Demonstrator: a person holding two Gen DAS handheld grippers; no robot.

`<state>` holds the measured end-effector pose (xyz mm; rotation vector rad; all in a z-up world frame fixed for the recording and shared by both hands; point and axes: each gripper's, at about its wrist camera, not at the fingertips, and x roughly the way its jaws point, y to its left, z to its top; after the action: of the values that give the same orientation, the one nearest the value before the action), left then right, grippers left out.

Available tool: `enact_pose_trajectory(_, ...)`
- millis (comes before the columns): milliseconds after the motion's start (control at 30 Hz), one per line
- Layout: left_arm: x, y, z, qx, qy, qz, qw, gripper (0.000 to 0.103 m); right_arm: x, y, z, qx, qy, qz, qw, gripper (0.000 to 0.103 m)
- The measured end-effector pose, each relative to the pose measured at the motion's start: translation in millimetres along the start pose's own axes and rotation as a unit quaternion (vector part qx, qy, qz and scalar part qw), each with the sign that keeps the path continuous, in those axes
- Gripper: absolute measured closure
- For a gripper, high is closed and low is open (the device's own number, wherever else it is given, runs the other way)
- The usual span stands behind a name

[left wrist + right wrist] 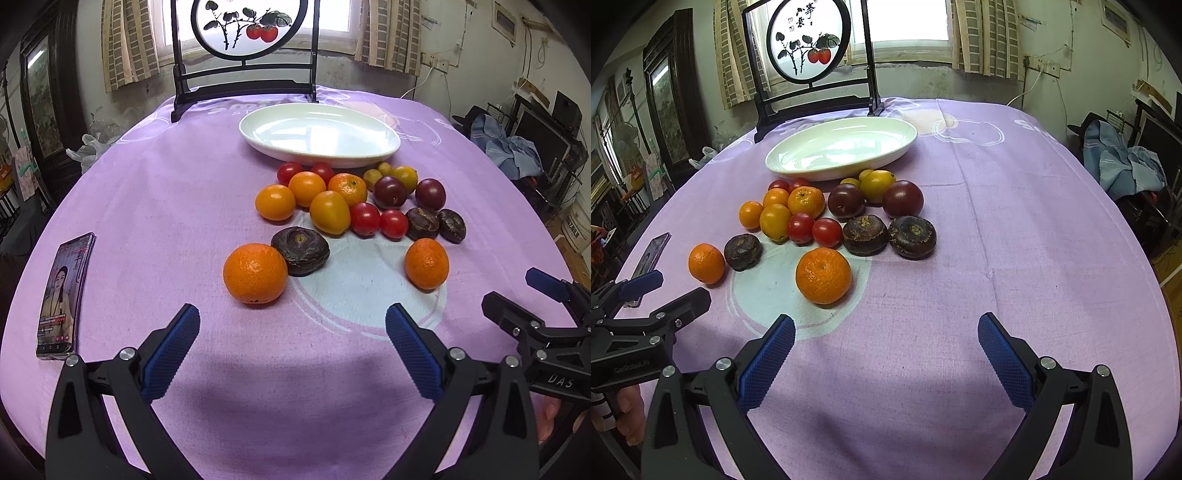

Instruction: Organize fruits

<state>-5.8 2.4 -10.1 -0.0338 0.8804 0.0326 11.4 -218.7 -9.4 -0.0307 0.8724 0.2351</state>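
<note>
The left claw (291, 328) hovers with its blue-padded fingers spread wide and empty; a round orange mandarin (255, 273) lies just ahead, touching a dark wrinkled chestnut-like fruit (300, 251). The right claw (886, 332) is likewise spread and empty, with another orange mandarin (823, 275) just ahead. Beyond, mixed small fruits (351, 199) cluster on the purple-clothed counter (147, 221), beside an empty white oval ceramic plate (319, 133).

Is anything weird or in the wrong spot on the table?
Yes. A smartphone lies at the tablecloth's left edge with its screen lit, odd among fruit. The white oval dish holds nothing, while all the fruit sits loose on the cloth. Nothing looks spilled or broken.
</note>
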Motion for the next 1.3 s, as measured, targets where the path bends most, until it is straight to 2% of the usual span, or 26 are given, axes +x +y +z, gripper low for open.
enact_pose_trajectory(767,-0.3,-1.2,-0.6,0.004,-0.003,-0.005,1.0,0.004,1.9,-2.0,-1.2,0.004,0.001,0.0,1.0,0.003)
enact_pose_trajectory(933,0.2,13.9,-10.7,0.008,0.0,-0.014,0.9999,0.004,0.7,-3.6,-2.2,0.006,0.001,0.003,1.0,0.003)
enact_pose_trajectory(1067,7.8,31.1,-13.9,0.008,0.017,-0.012,0.9998,0.018,2.1,-1.1,-3.2,0.001,0.004,0.013,1.0,0.003)
enact_pose_trajectory(1233,33.8,33.2,-3.4,0.012,0.046,-0.02,0.9987,0.027,8.2,2.2,-4.0,-0.006,0.013,0.018,1.0,0.003)
enact_pose_trajectory(1300,46.8,28.9,0.5,0.022,0.057,-0.018,0.998,0.037,10.3,1.5,-4.2,-0.008,0.017,0.017,1.0,0.003)
